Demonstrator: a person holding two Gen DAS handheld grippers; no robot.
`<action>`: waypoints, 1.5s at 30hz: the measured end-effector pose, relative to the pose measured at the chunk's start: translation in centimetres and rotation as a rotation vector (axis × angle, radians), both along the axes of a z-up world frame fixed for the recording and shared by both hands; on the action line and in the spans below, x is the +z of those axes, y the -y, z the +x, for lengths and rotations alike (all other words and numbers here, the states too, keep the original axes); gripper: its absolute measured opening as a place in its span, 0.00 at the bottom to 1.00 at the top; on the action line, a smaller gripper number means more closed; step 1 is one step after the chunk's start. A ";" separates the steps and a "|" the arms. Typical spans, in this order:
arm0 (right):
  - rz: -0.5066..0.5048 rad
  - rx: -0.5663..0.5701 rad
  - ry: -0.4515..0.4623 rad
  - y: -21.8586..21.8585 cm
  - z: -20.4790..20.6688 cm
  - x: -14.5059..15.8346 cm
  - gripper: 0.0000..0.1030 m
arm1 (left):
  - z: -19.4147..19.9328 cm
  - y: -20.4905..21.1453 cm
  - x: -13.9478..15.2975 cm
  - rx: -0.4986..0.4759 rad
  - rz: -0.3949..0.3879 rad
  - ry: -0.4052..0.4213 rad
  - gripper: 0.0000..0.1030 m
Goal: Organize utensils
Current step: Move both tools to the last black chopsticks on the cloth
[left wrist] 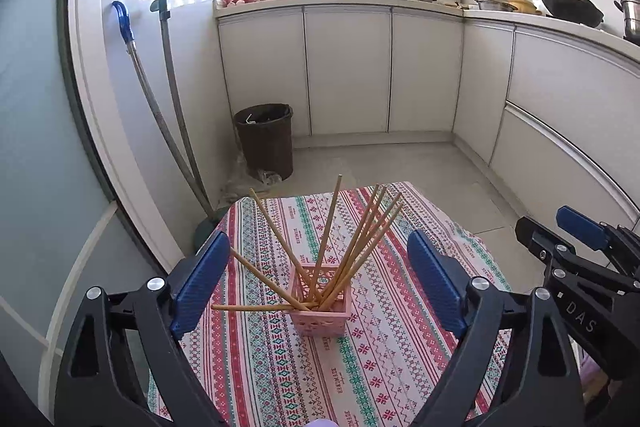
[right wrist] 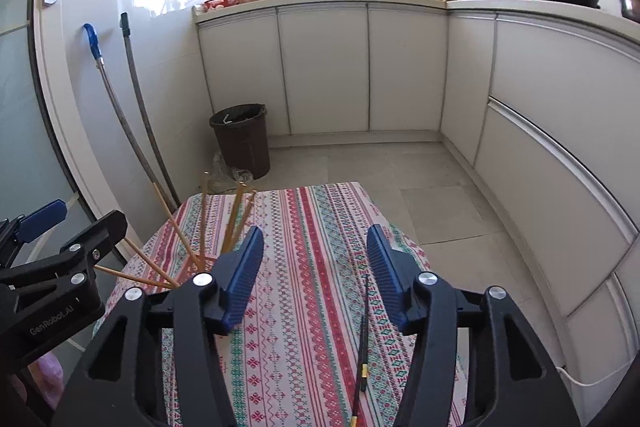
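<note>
A small pink lattice holder (left wrist: pixel 320 301) stands on a patterned tablecloth (left wrist: pixel 280 367) and holds several wooden chopsticks (left wrist: pixel 352 247) that fan out. My left gripper (left wrist: pixel 318 279) is open, its blue pads on either side of the holder, empty. In the right wrist view the wooden chopsticks (right wrist: pixel 204 227) show at the left, the holder hidden behind my left finger. Two black chopsticks (right wrist: pixel 362 343) with gold bands lie on the cloth (right wrist: pixel 304 307). My right gripper (right wrist: pixel 314 279) is open and empty above the cloth, the black chopsticks just inside its right finger.
The table stands in a kitchen with white cabinets (left wrist: pixel 348 71). A dark bin (left wrist: pixel 266 137) stands on the floor beyond the table. Two mop handles (left wrist: pixel 168 99) lean on the left wall. The right gripper body (left wrist: pixel 580 267) shows at the right of the left wrist view.
</note>
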State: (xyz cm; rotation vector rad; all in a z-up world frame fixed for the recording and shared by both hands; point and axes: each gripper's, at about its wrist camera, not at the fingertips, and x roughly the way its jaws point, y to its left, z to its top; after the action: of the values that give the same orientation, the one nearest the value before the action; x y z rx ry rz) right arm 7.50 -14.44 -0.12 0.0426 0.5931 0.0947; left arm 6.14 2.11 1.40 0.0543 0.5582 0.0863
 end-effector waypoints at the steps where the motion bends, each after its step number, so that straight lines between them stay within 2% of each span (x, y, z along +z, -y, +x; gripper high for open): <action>1: 0.001 -0.014 -0.013 0.6 0.1 -0.3 0.57 | 0.1 0.4 -0.3 -0.006 0.006 -0.008 0.87; 4: 0.003 -0.043 -0.039 2.2 0.2 -1.2 0.62 | 0.5 1.5 -1.1 -0.021 0.013 -0.034 0.90; 6: -0.008 -0.064 -0.051 3.1 0.4 -1.7 0.69 | 0.7 2.3 -1.6 -0.032 0.021 -0.048 0.92; 12: 0.001 -0.123 -0.093 5.9 0.7 -2.9 0.82 | 1.8 4.5 -3.1 -0.054 0.043 -0.094 0.93; 15: 0.016 -0.171 -0.117 7.8 1.0 -3.6 0.91 | 2.7 5.9 -4.2 -0.075 0.057 -0.139 0.93; 17: 0.047 -0.200 -0.142 9.4 1.2 -4.0 0.93 | 3.3 6.9 -5.2 -0.095 0.067 -0.172 0.93; 19: 0.075 -0.225 -0.174 10.7 1.6 -4.6 0.93 | 4.1 8.0 -6.3 -0.123 0.071 -0.219 0.93; 26: 0.139 -0.262 -0.257 13.8 2.5 -6.2 0.93 | 7.6 12.4 -12.6 -0.245 0.077 -0.462 0.93; 32: 0.175 -0.270 -0.288 15.2 2.9 -6.7 0.93 | 11.1 14.0 -16.9 -0.247 -0.018 -0.622 0.93; 40: 0.228 -0.266 -0.333 16.2 3.7 -7.6 0.93 | 14.4 13.9 -20.7 -0.164 -0.056 -0.715 0.92; 45: 0.238 -0.263 -0.346 16.5 4.0 -7.8 0.93 | 15.4 13.3 -22.2 -0.131 -0.096 -0.756 0.84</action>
State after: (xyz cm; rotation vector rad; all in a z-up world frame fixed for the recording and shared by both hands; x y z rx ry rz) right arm 11.47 -30.91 -7.94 0.3727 0.9141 -0.1003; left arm 21.52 -11.19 -20.85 0.0282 1.3108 -0.0966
